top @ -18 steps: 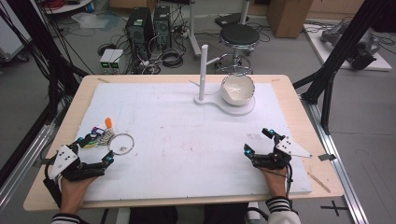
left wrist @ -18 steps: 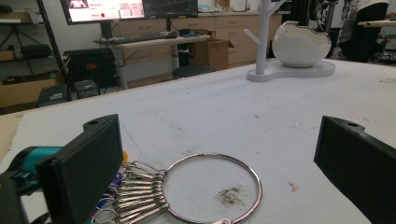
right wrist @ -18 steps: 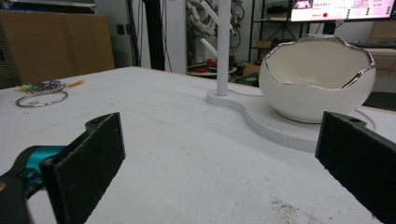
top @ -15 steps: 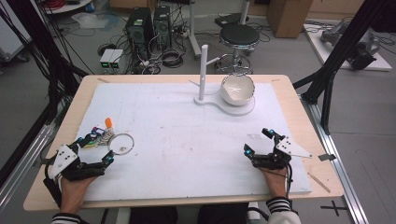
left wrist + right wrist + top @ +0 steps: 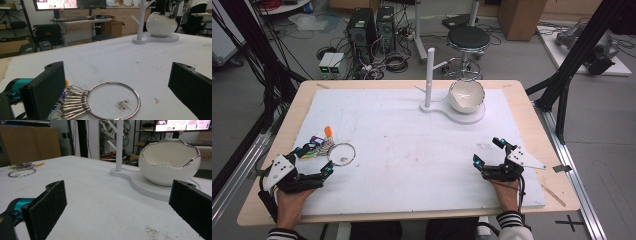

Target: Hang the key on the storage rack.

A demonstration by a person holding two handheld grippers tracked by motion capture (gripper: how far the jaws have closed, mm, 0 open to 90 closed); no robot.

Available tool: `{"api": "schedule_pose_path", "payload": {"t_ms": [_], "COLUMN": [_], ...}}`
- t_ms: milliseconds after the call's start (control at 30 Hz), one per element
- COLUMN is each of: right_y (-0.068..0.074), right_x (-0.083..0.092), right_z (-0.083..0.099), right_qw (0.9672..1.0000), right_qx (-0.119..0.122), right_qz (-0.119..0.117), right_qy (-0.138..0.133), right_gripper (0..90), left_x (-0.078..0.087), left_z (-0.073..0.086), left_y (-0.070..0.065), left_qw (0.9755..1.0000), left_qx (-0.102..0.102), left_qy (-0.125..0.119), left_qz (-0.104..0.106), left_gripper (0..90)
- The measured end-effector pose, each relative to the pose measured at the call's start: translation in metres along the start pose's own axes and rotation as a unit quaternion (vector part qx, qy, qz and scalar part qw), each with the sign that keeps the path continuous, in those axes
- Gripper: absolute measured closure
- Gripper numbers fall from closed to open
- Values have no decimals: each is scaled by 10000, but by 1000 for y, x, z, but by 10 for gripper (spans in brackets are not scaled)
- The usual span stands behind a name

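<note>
The key ring [image 5: 342, 153] lies flat on the white mat [image 5: 412, 150] at the near left, its bunch of small keys and coloured tags [image 5: 318, 146] fanned to its left. The left gripper [image 5: 314, 161] rests just behind it, jaws wide apart and empty. The right gripper [image 5: 488, 152] sits at the near right, jaws spread wide, facing the egg-shaped bowl [image 5: 466, 96] on its white stand [image 5: 430, 75]

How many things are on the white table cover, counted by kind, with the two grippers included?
Grippers: 2, the left gripper and the right gripper, both with jaws open
Key ring with keys: 1
White stand with a post: 1
Egg-shaped white bowl on the stand: 1
Total: 5
</note>
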State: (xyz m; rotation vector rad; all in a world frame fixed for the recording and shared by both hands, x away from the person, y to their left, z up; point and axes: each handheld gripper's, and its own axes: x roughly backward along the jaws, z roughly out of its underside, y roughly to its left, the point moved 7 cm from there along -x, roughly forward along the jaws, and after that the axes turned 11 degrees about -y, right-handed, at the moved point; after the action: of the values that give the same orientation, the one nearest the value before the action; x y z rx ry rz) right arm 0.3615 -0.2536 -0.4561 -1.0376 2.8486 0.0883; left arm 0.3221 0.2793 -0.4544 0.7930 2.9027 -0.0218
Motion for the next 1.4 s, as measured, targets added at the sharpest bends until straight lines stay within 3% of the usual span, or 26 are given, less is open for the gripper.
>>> {"api": "schedule_pose_path", "payload": {"t_ms": [133,200,300,367,500,667,867,900,967,1133,1300,1400], "right_y": [-1,0,0,0,0,0,0,0,0,0,0,0], "right_x": [0,0,0,0,0,0,0,0,0,0,0,0], "right_z": [0,0,0,0,0,0,0,0,0,0,0,0], "right_qw": [10000,10000,10000,10000,10000,10000,10000,10000,10000,10000,10000,10000], "right_qx": [23,-39,-6,-8,-21,-35,2,-23,-13,-23,-5,3], "right_qz": [-3,8,-3,2,14,19,10,22,19,19,12,5], "right_qy": [-18,0,-4,-7,-16,-14,-6,-18,-16,-20,-15,-23], "right_gripper": [9,9,10,10,9,9,10,10,9,9,9,10], "left_x": [-1,-1,-2,-4,-11,-24,-44,-50,-54,-69,-81,-87], "left_z": [0,0,-6,-13,-32,-57,-78,-84,-87,-94,-97,-95], "left_y": [2,4,5,6,8,7,5,4,3,-2,-10,-13], "left_qw": [9999,9998,9998,9994,9962,9922,9854,9821,9807,9692,9544,9418], "left_qx": [123,-1,98,7,-122,-259,-383,-480,-497,-666,-853,-981], "left_qy": [51,187,180,309,711,934,1235,1393,1457,1893,2332,2650], "left_qz": [-27,-24,30,153,479,787,1111,1177,1204,1425,1657,1820], "left_gripper": [17,17,17,17,17,17,17,17,17,17,17,17]}}
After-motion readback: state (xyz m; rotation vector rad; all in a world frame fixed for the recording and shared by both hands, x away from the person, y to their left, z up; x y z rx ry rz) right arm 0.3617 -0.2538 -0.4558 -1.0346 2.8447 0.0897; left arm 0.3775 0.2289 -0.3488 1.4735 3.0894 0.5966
